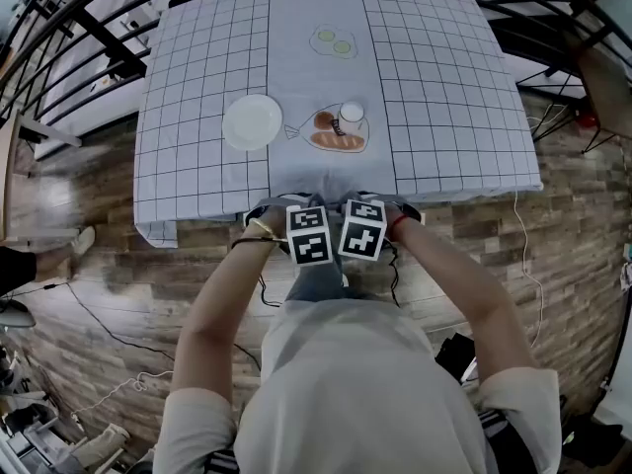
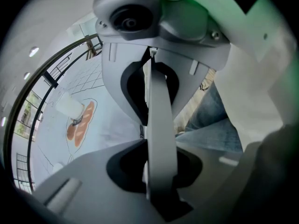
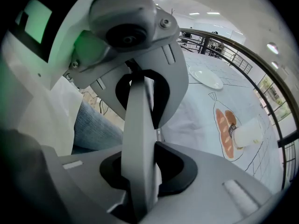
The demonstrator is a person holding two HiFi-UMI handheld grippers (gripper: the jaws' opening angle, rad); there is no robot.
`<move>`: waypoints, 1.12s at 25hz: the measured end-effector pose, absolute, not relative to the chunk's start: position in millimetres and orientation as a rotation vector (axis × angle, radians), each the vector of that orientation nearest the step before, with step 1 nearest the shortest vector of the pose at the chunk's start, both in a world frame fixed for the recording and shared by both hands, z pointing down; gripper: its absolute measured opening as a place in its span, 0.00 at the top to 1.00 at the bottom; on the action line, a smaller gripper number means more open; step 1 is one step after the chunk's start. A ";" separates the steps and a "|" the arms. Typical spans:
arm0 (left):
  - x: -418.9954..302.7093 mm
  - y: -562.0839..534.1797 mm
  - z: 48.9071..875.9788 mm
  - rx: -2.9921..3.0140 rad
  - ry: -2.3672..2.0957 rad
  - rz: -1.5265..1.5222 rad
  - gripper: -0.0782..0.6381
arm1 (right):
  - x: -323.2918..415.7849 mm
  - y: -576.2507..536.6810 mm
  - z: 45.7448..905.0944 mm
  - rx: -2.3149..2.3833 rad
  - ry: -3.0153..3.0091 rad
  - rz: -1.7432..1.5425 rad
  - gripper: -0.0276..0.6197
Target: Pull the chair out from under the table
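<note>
Both hands work at the near edge of the table point(image 1: 197, 181), pointing steeply down, with the marker cubes point(image 1: 309, 235) almost touching. The left gripper point(image 2: 156, 136) is pinched on a thin grey rail that I take for the top of the chair back point(image 2: 158, 101), and the right gripper point(image 3: 140, 139) pinches the same rail further along.

In each gripper view the rail runs edge-on through the jaws, with the checked tablecloth point(image 2: 107, 120) on one side of it and my jeans point(image 2: 210, 120) on the other. So the chair is tucked under the table straight ahead of me, its seat hidden from every view. The rail's long axis lies across me, left to right, spanning both grips. Neither hand is nearer; they share it evenly.

As I judge it, the pull has to come straight back toward my body, square to that rail. My legs are just behind it, so I'll need to step back as I draw.
</note>
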State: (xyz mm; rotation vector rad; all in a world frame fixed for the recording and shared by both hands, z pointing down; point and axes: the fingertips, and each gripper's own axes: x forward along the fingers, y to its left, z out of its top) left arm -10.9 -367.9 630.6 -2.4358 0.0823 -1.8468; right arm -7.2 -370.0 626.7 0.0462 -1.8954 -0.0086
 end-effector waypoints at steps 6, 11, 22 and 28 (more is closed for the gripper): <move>-11.4 -368.2 631.5 -2.436 0.082 -1.849 0.78 | -7.4 -370.2 627.4 0.049 -1.892 -0.032 0.83; -10.7 -368.4 630.4 -2.443 0.080 -1.847 0.78 | -7.3 -370.0 626.7 0.048 -1.892 -0.037 0.83; -11.6 -357.1 630.8 -2.453 0.077 -1.849 0.78 | -7.1 -358.4 627.4 0.048 -1.900 -0.018 0.83; -11.1 -351.2 631.3 -2.459 0.086 -1.854 0.78 | -6.1 -352.5 627.3 0.045 -1.902 -0.022 0.84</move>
